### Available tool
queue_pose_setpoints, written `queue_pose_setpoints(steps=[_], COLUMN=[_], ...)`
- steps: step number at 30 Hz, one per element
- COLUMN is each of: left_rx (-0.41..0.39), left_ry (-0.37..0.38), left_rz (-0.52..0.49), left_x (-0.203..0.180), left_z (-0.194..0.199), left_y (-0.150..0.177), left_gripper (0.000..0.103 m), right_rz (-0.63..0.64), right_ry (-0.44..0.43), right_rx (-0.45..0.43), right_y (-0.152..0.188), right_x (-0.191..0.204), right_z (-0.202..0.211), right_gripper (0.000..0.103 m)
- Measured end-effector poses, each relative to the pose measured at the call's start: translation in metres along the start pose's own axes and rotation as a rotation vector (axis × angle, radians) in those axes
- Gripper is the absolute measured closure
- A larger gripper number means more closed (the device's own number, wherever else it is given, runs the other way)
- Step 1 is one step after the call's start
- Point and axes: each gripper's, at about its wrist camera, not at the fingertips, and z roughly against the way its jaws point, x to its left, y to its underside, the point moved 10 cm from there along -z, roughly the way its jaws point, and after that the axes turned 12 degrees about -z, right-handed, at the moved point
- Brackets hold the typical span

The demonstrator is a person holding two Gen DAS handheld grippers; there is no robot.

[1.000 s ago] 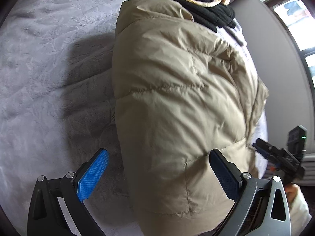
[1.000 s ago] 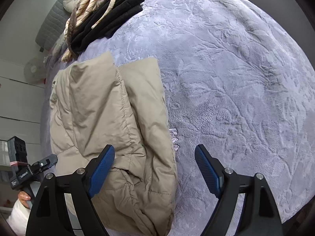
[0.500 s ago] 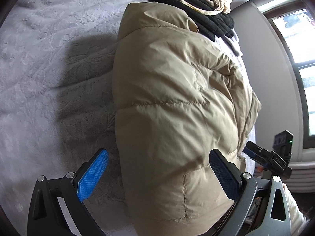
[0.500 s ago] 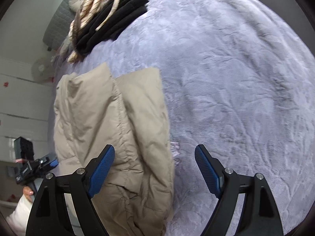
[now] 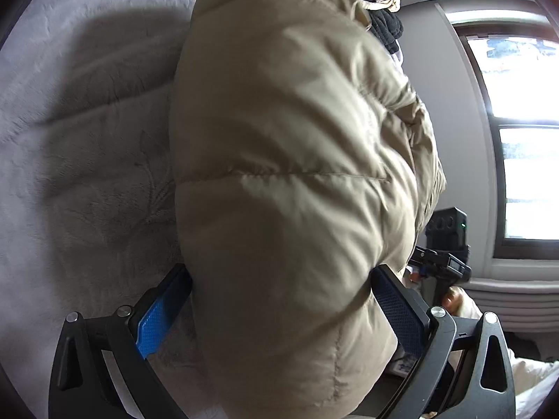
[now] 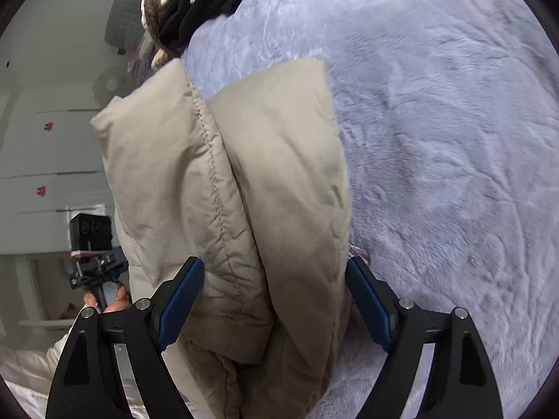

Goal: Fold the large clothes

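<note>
Puffer jacket (image 5: 297,174), beige, folded lengthwise on bed (image 6: 436,139): near end bulging between wide-open fingers of left gripper (image 5: 279,310) and right gripper (image 6: 276,303), long axis straight ahead, nothing clamped.

Both hand-held grippers — left (image 5: 283,300), right (image 6: 276,300) — now straddle the jacket (image 5: 297,174).
</note>
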Motion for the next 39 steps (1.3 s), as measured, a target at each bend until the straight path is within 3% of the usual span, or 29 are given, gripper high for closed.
queue_pose_setpoints(steps=[1,9,13,16,18,19,23,30,36,39], left_rx=[0.004,0.001,-0.001,-0.021,-0.039,-0.051,-0.089,-0.147,-0.188,-0.196], left_ry=[0.025,0.115,0.099,0.041,0.015,0.008,0.019,0.053,0.061,0.050], left_rz=[0.002,0.036,0.041,0.034,0.012,0.001,-0.035,-0.089,-0.085,-0.088], left_x=[0.003,0.018,0.017,0.011,0.005,0.001,-0.012,-0.024,0.009,0.038], left_z=[-0.004,-0.022,-0.032,-0.032,-0.026,-0.021,-0.002,0.038,0.098,0.129], left_y=[-0.001,-0.004,-0.006,-0.009,-0.010,-0.011,-0.013,-0.015,-0.017,-0.018], left_gripper=[0.001,0.000,0.000,0.000,0.005,0.011,0.021,0.021,0.021,0.021], right_rz=[0.011,0.052,-0.022,-0.063,-0.078,-0.086,-0.074,-0.023,0.007,0.026], right_ry=[-0.003,-0.036,-0.051,-0.071,-0.092,-0.104,-0.144,-0.168,-0.187,-0.185], right_rx=[0.020,0.100,0.125,0.115,0.117,0.111,0.071,0.032,0.008,-0.005], right_y=[-0.003,-0.021,-0.029,-0.030,-0.026,-0.024,-0.017,0.004,0.016,0.023], right_x=[0.002,0.015,0.019,0.024,0.031,0.034,0.055,0.102,0.159,0.197], right_z=[-0.007,-0.047,-0.061,-0.066,-0.069,-0.069,-0.060,-0.059,-0.087,-0.121], right_gripper=[0.000,0.000,0.000,0.000,0.007,0.021,0.046,0.048,0.048,0.047])
